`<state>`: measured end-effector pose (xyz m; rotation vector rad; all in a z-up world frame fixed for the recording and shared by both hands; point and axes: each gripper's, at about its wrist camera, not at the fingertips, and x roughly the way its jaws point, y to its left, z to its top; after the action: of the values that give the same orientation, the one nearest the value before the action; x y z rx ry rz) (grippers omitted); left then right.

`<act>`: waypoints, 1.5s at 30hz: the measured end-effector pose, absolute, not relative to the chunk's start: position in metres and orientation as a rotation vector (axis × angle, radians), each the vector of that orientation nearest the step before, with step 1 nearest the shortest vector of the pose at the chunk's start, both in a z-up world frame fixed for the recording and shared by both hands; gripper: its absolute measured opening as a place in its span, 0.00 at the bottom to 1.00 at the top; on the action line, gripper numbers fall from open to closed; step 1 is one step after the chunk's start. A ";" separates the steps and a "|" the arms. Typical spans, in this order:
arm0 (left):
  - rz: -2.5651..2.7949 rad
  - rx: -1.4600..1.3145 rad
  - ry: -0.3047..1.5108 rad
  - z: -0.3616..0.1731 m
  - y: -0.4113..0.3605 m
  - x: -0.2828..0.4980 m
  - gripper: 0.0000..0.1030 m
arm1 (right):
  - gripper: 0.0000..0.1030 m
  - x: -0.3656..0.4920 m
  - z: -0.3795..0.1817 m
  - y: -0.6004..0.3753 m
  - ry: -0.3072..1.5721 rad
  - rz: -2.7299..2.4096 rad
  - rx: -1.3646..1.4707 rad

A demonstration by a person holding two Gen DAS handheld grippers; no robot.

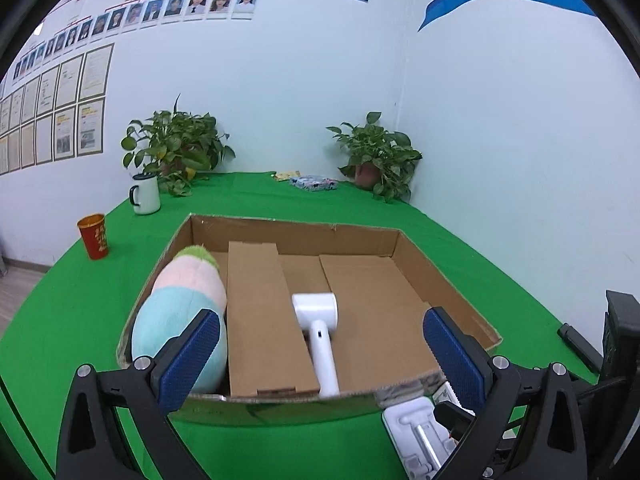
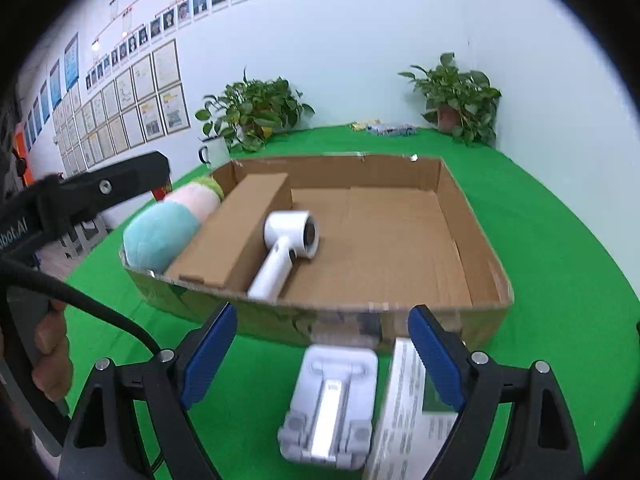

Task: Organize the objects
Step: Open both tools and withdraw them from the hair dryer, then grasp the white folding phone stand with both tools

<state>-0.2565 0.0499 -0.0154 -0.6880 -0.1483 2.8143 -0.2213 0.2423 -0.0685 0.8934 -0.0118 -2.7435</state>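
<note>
A shallow cardboard box (image 1: 448, 280) (image 2: 476, 236) lies on the green table. Inside it are a pastel plush toy (image 1: 180, 304) (image 2: 168, 224) at the left, a long brown carton (image 1: 260, 320) (image 2: 236, 232) beside it, and a white hair dryer (image 1: 320, 328) (image 2: 288, 244). My left gripper (image 1: 320, 356) is open and empty above the box's near edge. My right gripper (image 2: 324, 356) is open and empty over a white folding stand (image 2: 332, 400) (image 1: 416, 436) on the table in front of the box. A white printed box (image 2: 404, 412) lies right of the stand.
A white mug (image 1: 145, 194), a red cup (image 1: 94, 236), two potted plants (image 1: 176, 148) (image 1: 376, 156) and flat packets (image 1: 312, 182) stand near the table's far edge. White walls meet at the far corner. The left gripper's body (image 2: 80, 196) shows left in the right wrist view.
</note>
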 end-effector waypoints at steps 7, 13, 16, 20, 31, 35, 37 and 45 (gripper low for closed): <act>2.788 -0.734 -0.158 -0.034 0.058 -0.239 0.99 | 0.85 -0.211 -0.083 0.242 0.007 -2.695 0.910; 2.705 -0.833 -0.143 -0.056 0.062 -0.233 0.99 | 0.85 -0.200 -0.102 0.227 0.050 -2.580 0.948; 2.624 -0.923 -0.178 -0.075 0.062 -0.234 0.98 | 0.85 -0.191 -0.117 0.215 0.072 -2.503 0.976; 2.498 -1.063 -0.256 -0.105 0.063 -0.245 0.96 | 0.85 -0.184 -0.126 0.207 0.117 -2.474 0.989; 2.254 -1.167 -0.436 -0.142 0.081 -0.272 0.96 | 0.85 -0.204 -0.137 0.243 0.090 -2.550 1.147; 2.241 -1.190 -0.444 -0.148 0.084 -0.284 0.92 | 0.85 -0.209 -0.141 0.226 0.146 -2.557 1.158; 2.241 -1.201 -0.458 -0.151 0.081 -0.289 0.90 | 0.86 -0.212 -0.143 0.222 0.152 -2.587 1.167; 2.225 -1.193 -0.474 -0.151 0.073 -0.286 0.87 | 0.66 -0.216 -0.152 0.220 0.213 -2.678 1.242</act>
<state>-0.2865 0.0731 -0.1506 -1.1934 -0.4736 2.2246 -0.2156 0.2201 -0.1525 1.2422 0.2130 -2.6782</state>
